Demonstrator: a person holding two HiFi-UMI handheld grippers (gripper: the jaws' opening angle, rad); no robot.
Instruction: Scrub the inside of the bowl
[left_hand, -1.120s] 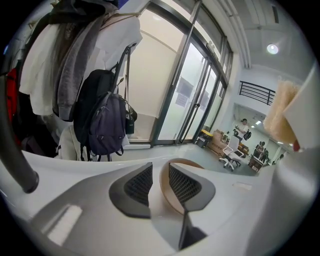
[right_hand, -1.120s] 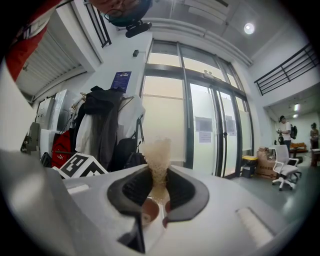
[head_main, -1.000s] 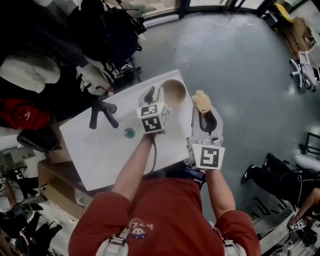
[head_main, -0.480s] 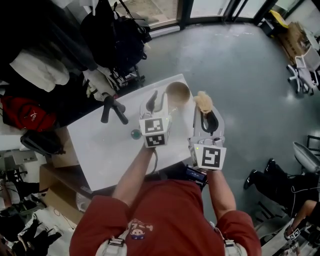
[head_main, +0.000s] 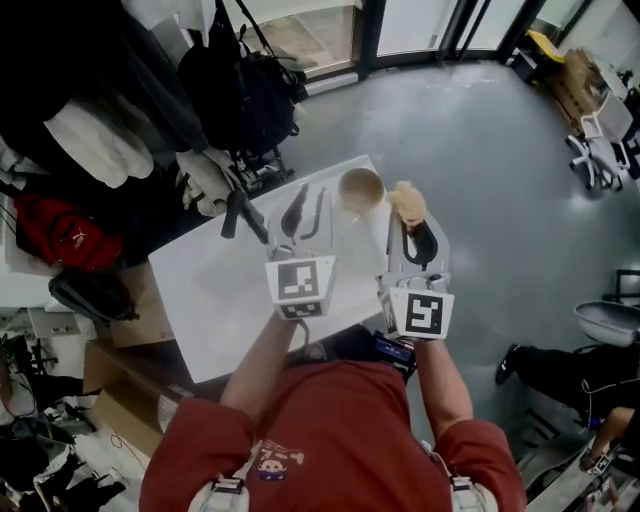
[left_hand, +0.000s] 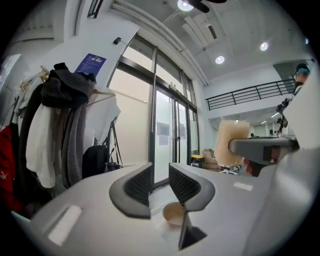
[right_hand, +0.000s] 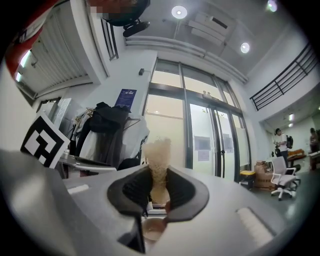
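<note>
Right gripper (right_hand: 158, 192) clamps what I take for a sponge (right_hand: 157, 152) near the bowl (head_main: 360, 187); left gripper (left_hand: 160, 181) narrowly parted, empty.

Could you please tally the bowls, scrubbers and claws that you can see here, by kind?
bowl: 1
scrubber: 1
claws: 2, the left claw and the right claw
Total: 4
</note>
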